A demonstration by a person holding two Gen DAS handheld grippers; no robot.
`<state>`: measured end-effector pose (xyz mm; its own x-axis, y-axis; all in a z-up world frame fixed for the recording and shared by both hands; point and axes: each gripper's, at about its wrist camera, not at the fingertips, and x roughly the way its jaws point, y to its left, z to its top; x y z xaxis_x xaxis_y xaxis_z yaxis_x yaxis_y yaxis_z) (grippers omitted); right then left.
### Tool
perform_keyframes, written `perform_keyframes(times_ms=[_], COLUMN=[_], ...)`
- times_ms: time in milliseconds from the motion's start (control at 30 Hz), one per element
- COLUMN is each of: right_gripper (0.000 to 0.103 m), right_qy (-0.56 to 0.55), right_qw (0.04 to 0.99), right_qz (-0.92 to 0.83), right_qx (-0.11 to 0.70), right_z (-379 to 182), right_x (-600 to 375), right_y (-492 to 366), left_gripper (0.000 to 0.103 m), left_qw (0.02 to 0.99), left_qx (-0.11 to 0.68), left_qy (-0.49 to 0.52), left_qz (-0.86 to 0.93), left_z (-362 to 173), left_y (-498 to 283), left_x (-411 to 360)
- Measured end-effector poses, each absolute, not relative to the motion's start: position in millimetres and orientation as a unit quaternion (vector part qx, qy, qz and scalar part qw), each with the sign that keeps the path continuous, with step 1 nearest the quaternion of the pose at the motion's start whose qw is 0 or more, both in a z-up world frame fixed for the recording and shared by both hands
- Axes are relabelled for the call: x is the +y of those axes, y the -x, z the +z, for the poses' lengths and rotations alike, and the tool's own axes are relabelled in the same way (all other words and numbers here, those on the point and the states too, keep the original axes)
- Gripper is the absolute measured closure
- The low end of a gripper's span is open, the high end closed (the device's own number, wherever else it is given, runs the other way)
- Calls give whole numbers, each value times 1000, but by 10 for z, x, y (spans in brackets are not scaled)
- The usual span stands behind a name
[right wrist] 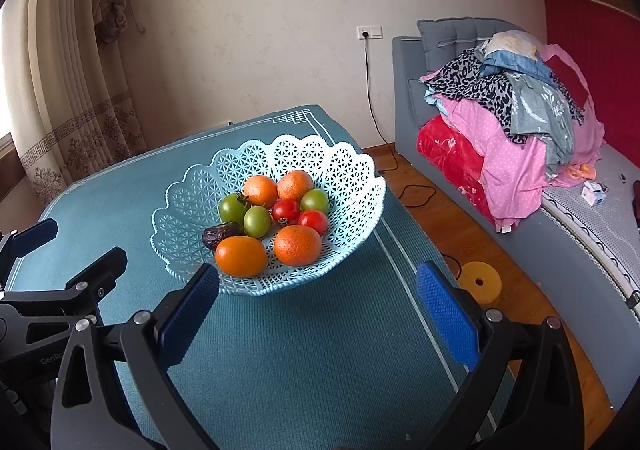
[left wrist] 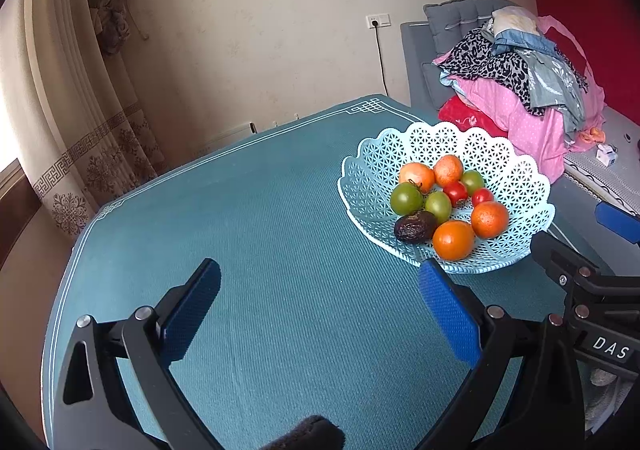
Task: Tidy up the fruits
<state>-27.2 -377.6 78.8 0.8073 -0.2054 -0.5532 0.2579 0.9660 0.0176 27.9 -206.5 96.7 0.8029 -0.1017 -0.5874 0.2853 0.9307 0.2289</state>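
A pale blue lattice basket [left wrist: 368, 186] [right wrist: 184, 206] stands on the teal tablecloth [left wrist: 280, 210] [right wrist: 320, 330]. It holds several oranges [left wrist: 453, 240] [right wrist: 297, 245], green tomatoes [left wrist: 406, 198] [right wrist: 257, 221], red tomatoes [left wrist: 455, 192] [right wrist: 313, 221] and one dark wrinkled fruit [left wrist: 414, 226] [right wrist: 220, 236]. My left gripper [left wrist: 320, 310] is open over bare cloth, left of and in front of the basket. My right gripper [right wrist: 318, 310] is open too, just in front of the basket's near rim, with nothing between its blue pads [right wrist: 448, 322].
A grey sofa [right wrist: 404, 90] piled with clothes [right wrist: 520, 122] stands right of the table. On the wooden floor lie a yellow disc [right wrist: 480, 282] and a black cable [right wrist: 416, 190]. A curtain [left wrist: 80, 122] hangs at the left. In the left wrist view, the right gripper [left wrist: 580, 250] shows at the right.
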Motion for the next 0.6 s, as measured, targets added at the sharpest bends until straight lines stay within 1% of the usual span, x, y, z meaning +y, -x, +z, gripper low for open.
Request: perform_keyframes(times_ms=[600], right_gripper=[5], right_qy=[-49], right_qw=[947], right_qz=[-126], right_qx=[291], right_z=[786], right_x=[-3787], right_y=[251], left_gripper=[3], left_qw=[936], left_qx=[296], left_qy=[-161], left_qz=[-101], left_z=[946], left_y=[-309], left_x=[-2073])
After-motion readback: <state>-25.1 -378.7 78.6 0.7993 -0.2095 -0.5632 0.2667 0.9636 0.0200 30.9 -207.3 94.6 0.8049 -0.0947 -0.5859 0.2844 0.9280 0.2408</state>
